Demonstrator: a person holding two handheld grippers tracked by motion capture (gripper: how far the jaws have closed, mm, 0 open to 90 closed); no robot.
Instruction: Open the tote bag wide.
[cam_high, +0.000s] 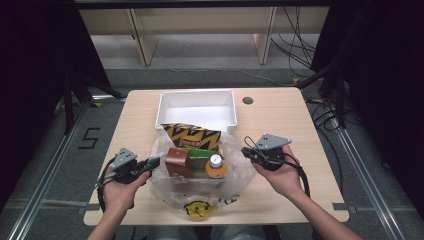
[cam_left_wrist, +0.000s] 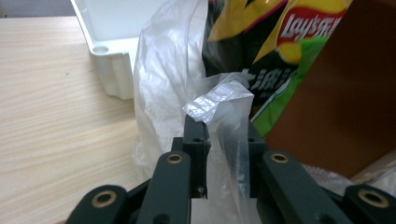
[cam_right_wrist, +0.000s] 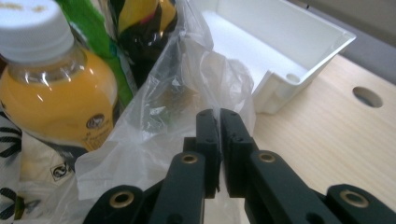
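Pinching the clear plastic bag at mid-table by both rims, left gripper and right gripper clamped on thin slippery film, I judge the load heavy, orange juice bottle and crisps, so grip bunched plastic.

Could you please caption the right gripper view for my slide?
Right hand-held gripper pinches the clear plastic bag beside an orange juice bottle.

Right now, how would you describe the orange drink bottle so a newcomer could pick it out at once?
On the wooden table, in front of the white tray, lies a clear plastic bag of snacks. The bottle stands inside it, at the right of the brown box. Unlike the packets, it has orange liquid and a white screw cap.
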